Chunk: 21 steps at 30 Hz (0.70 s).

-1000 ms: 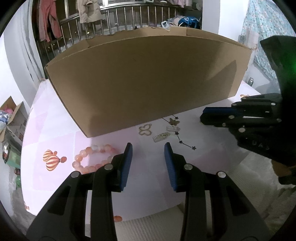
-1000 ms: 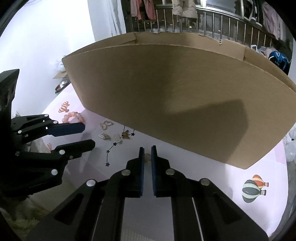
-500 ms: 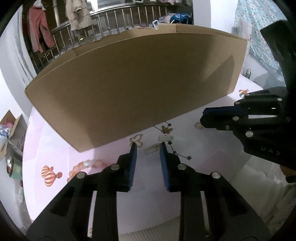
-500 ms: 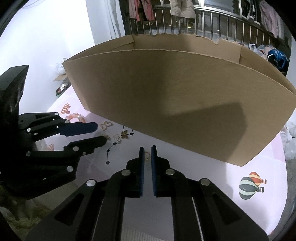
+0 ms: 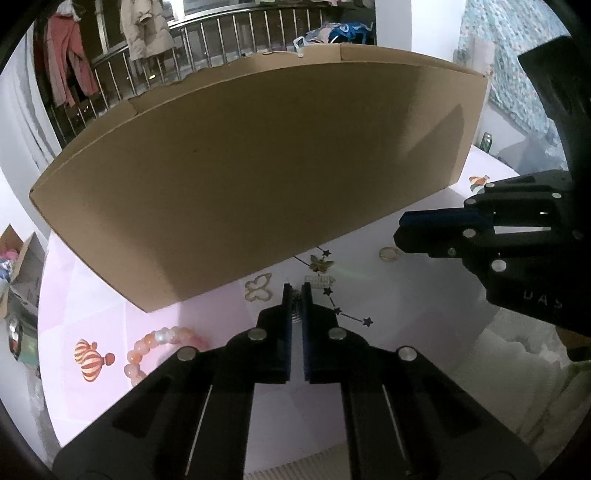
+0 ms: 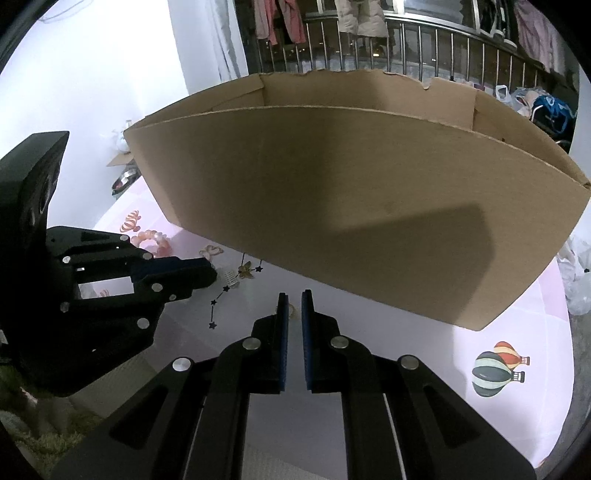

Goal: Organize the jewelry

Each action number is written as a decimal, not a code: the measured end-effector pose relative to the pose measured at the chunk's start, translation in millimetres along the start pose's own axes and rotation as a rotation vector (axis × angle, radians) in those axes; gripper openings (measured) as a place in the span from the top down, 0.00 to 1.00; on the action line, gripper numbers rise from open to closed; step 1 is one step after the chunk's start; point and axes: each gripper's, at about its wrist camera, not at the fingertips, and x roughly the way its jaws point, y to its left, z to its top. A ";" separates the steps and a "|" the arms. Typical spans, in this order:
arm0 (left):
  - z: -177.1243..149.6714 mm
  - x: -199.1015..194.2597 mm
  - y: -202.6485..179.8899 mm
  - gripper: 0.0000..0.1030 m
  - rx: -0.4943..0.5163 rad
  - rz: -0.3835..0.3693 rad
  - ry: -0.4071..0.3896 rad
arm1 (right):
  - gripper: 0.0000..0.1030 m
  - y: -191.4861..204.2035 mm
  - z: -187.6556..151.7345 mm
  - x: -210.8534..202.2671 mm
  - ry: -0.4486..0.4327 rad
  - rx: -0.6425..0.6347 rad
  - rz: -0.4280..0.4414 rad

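Note:
On the pink tabletop (image 5: 221, 369) in front of a big cardboard box (image 5: 258, 166) lies loose jewelry. My left gripper (image 5: 295, 291) is closing its jaws on a small silver clip (image 5: 295, 308), which shows in the narrow slit between the pads. Beside it lie a gold butterfly (image 5: 258, 290), a second silver comb clip (image 5: 319, 282), a gold flower charm (image 5: 321, 264) and a black star chain (image 5: 347, 312). A pink bead bracelet (image 5: 147, 347) lies to the left. My right gripper (image 6: 294, 295) is shut and empty, with a gold ring (image 5: 389, 254) on the table just past its tips.
The box (image 6: 351, 203) is open at the top and fills the far side of the table. Hot-air balloon prints (image 6: 495, 369) mark the cloth. A railing with hanging clothes (image 6: 369, 22) stands behind. A smaller carton (image 5: 18, 258) sits off the table's left edge.
My left gripper's jaws went from wide apart to nearly together, and it moved forward over the small silver clip. The right gripper kept still and stayed shut.

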 end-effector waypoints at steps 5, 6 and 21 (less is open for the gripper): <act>-2.2 -3.3 2.5 0.97 -0.017 0.008 0.000 | 0.93 -2.2 1.6 -7.0 -0.015 -0.002 0.002; -5.4 -5.4 4.6 0.97 -0.022 0.009 0.000 | 0.91 -2.1 1.4 -8.4 -0.018 -0.006 0.000; -8.5 -11.5 13.8 0.97 -0.081 0.029 -0.002 | 0.75 8.3 -4.5 10.1 0.022 -0.037 -0.024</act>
